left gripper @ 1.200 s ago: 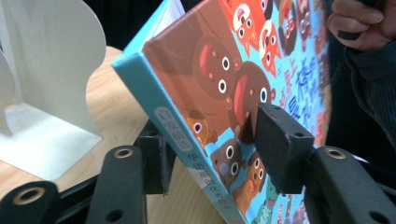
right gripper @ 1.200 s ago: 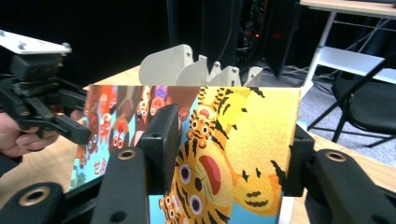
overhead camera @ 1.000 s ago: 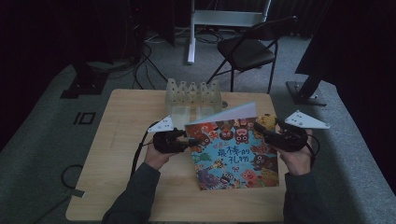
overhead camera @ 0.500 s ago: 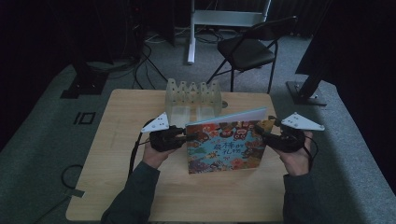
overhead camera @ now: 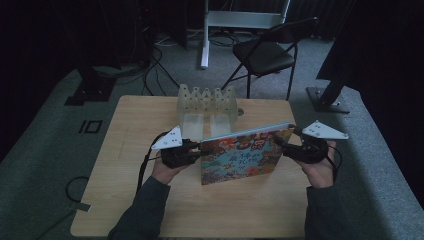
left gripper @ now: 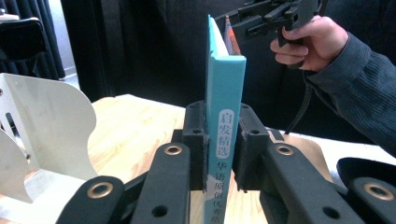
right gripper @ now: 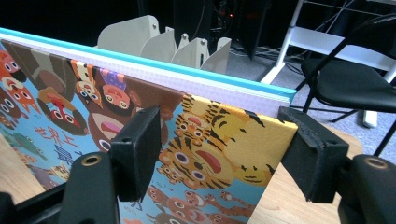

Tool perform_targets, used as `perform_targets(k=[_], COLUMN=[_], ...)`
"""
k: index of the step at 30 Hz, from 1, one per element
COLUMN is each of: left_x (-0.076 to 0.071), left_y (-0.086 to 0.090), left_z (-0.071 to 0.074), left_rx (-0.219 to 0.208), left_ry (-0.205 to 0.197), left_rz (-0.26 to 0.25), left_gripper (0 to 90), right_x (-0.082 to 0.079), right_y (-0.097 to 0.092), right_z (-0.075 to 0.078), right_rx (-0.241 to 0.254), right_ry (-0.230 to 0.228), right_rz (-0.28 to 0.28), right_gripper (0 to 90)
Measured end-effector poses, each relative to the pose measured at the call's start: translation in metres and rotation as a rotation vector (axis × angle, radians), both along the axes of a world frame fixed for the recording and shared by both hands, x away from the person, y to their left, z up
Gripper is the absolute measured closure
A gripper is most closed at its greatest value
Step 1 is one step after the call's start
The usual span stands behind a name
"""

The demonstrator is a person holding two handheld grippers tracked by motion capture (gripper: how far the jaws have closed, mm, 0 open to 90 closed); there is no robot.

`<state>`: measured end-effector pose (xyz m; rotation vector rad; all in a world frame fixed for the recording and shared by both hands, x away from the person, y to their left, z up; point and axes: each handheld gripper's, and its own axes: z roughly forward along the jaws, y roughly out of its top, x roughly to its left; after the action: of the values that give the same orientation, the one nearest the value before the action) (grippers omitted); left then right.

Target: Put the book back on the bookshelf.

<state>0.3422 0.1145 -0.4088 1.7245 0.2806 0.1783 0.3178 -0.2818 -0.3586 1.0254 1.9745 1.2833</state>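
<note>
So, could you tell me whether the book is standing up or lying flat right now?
Standing up. The book rests on its bottom edge on the table, cover facing the person, its spine clamped in the left gripper.

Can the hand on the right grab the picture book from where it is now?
Probably yes. The right gripper has its jaws open around the book's corner; they have just been opening. Nothing stands between them and the cover, and the left gripper steadies the spine.

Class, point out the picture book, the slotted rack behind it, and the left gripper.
picture book (overhead camera: 240,157), high view, on its illustrated front cover.
slotted rack (overhead camera: 206,102), high view, on its pale dividers.
left gripper (left gripper: 219,140), left gripper view, between its pads at the spine.
</note>
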Motion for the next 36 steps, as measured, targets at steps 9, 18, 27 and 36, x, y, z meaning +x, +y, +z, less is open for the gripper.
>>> perform_targets(k=[9,18,27,36], left_x=[-0.003,-0.004,-0.002,-0.001], left_y=[-0.006,-0.008,-0.017,-0.022], left_z=[-0.003,-0.007,-0.010,-0.009], left_rx=[-0.037,-0.061,-0.045,-0.058], left_ry=[-0.002,0.002,0.010,0.035], left_rz=[-0.038,-0.061,-0.058,-0.064], left_gripper=[60.0,59.6,57.7,56.2], right_x=[-0.002,-0.003,-0.004,-0.006], right_y=[-0.006,-0.009,-0.013,-0.019], right_z=[-0.003,-0.004,-0.006,-0.008], right_rx=[0.028,0.042,0.044,0.055], right_ry=[0.000,-0.001,0.000,0.005], right_rz=[0.034,0.044,0.046,0.035], right_gripper=[33.6,34.5,34.3,34.4])
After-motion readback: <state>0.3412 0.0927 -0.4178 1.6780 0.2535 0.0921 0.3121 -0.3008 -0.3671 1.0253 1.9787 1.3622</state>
